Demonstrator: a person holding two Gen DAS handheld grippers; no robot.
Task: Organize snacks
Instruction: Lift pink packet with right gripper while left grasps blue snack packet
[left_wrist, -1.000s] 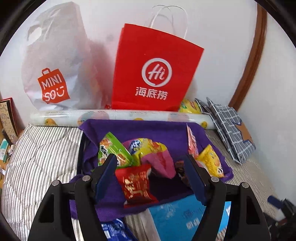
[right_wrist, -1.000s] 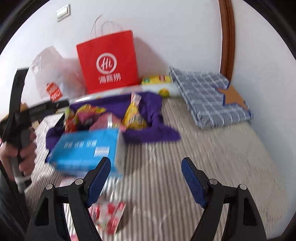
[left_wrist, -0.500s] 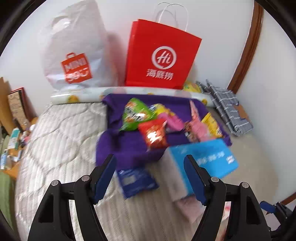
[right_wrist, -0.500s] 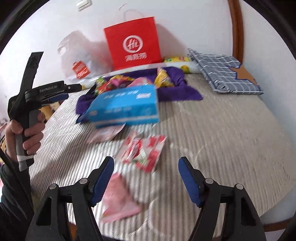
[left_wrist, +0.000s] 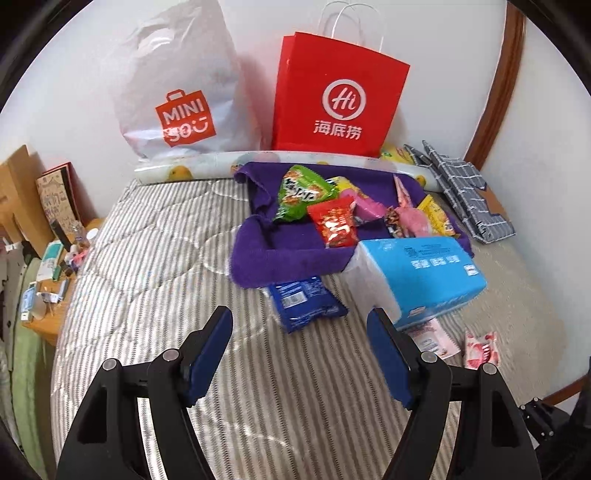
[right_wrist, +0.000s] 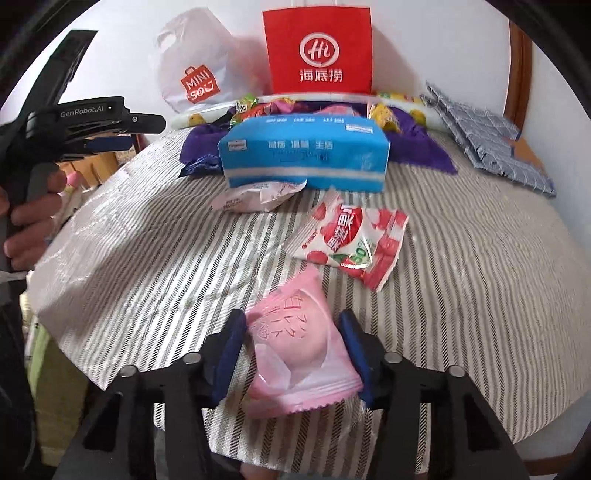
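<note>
Newly between right tongs (right_wrist: 293, 352): pink snack packet (right_wrist: 295, 354).

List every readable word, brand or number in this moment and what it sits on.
"MINISO": white plastic bag.
"Hi 海底捞": red paper bag.
"GenRobot.AI": left gripper.
"果滋果", "50": red-and-white snack packet.
Blue tissue pack, pink packet, other snack wrappers: print too blurred to read.

Left gripper (left_wrist: 299, 336) hangs with jaws spread wide; right gripper (right_wrist: 293, 341) has jaws narrowed, low.
</note>
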